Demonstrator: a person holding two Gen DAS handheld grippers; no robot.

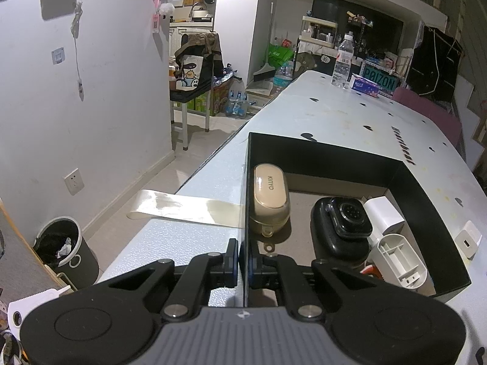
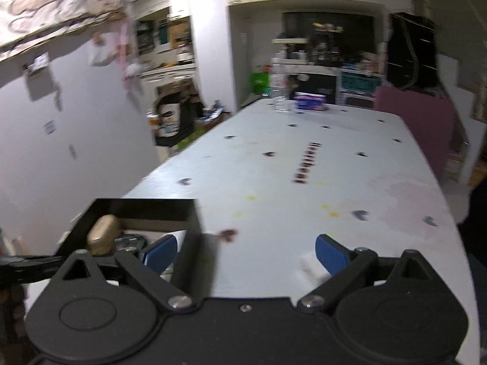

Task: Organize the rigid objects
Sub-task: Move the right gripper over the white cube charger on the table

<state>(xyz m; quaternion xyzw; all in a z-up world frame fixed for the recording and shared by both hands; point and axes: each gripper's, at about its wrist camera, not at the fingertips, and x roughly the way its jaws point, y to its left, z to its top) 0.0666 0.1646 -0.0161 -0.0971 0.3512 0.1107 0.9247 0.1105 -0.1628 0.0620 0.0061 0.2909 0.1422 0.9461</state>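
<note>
Just box wall [image 1: 244, 200] between left tool [image 1: 239, 261] pads

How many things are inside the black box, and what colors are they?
Counting what shows inside the black box:
Beige: 1, the KUNYO case
Black: 2, the watch and the black case under it
White: 2, the charger block and the ribbed plastic piece
Total: 5, plus something orange, mostly hidden.

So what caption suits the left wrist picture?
Left gripper clamps the black box's wall; inside lie a beige case, smartwatch and white charger.
</note>
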